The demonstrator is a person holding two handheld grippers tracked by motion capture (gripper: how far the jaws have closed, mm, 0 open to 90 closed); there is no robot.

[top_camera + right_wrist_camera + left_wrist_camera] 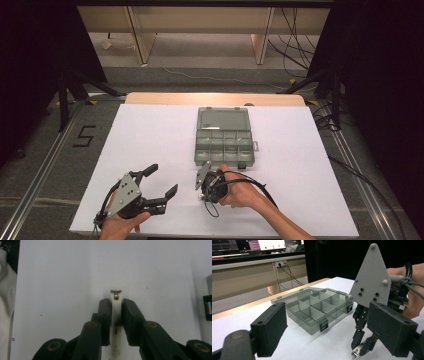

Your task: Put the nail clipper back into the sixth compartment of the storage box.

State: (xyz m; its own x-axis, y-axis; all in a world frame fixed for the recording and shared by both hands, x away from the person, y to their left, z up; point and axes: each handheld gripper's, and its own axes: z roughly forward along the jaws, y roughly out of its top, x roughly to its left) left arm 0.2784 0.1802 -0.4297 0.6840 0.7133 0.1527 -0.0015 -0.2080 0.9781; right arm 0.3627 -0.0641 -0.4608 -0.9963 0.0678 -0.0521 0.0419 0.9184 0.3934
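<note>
Tongs in my left hand (pixel 161 184) sit at the near left of the white surface (pixel 150 140), jaws spread wide with nothing between them, aimed toward the middle. From the left gripper view I can see the open room between those spread jaws, and beyond it the organizer box.

Moving right, my right tongs (pixel 116 315) point straight down at the surface, just short of the box's near edge. They are clenched on a nail clipper (pixel 116 305), a slim cream-bodied one with a metal cutting head poking out past the pads. In the left gripper view the clipper (pixel 356 354) looks to be lying on the surface under the tips, so I judge it gripped but not yet lifted.

Farther right and back stands the clear grey organizer box (pixel 223 142), lid (pixel 223 120) flung open and lying flat behind it, its small compartments apparently empty.

My reading: the grasp is done; lifting, carrying and dropping the clipper into a compartment remain. The box's front wall is close ahead of my right tongs, so I need to rise first. The surface around is bare, with wide margins left and right, and its near edge lies close under my wrists.
</note>
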